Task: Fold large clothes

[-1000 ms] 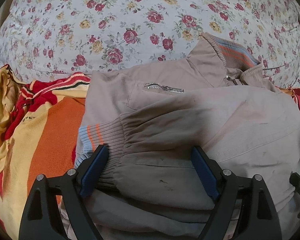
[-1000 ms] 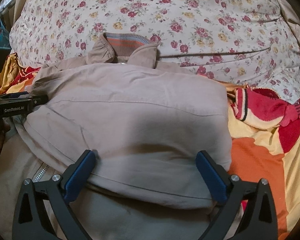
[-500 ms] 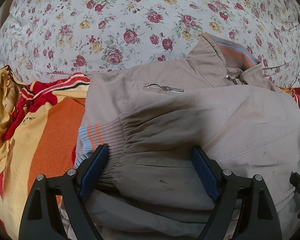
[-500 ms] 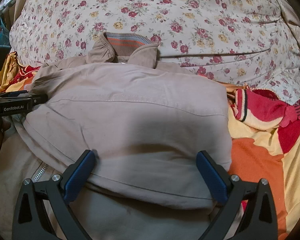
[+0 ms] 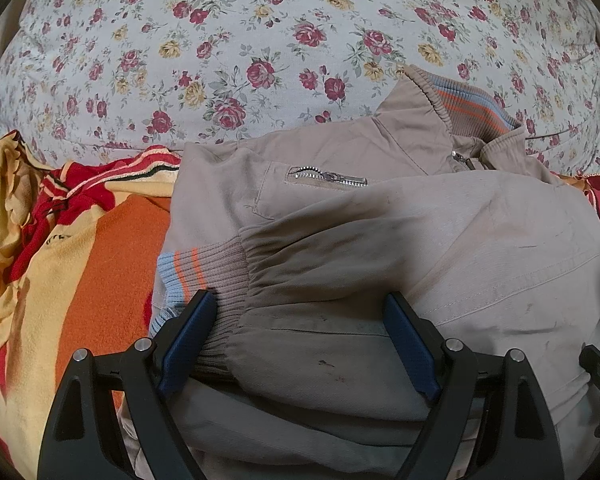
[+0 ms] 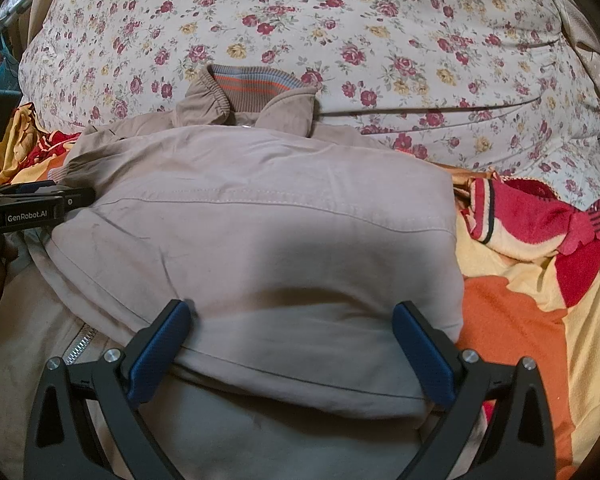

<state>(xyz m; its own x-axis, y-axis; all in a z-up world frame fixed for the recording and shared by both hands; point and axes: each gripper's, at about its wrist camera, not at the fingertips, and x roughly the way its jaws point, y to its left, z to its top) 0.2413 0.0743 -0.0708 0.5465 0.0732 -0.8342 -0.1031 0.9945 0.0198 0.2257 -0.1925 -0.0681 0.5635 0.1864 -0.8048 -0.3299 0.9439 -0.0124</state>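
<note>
A beige jacket (image 5: 380, 240) lies folded on the bed, its striped ribbed collar (image 5: 472, 104) at the far side and a ribbed cuff (image 5: 204, 268) at the left. My left gripper (image 5: 300, 320) is open, its jaws wide apart around the cuff end of the sleeve and the folded edge. In the right wrist view the jacket (image 6: 260, 220) fills the middle. My right gripper (image 6: 292, 328) is open, its jaws spread wide around the folded edge. The left gripper (image 6: 40, 208) shows at that view's left edge.
A floral bedsheet (image 5: 260, 40) covers the bed beyond the jacket. An orange, yellow and red blanket (image 5: 80, 260) lies left of the jacket and also at its right (image 6: 540, 280). The jacket's zipper (image 6: 78, 346) shows near the right gripper.
</note>
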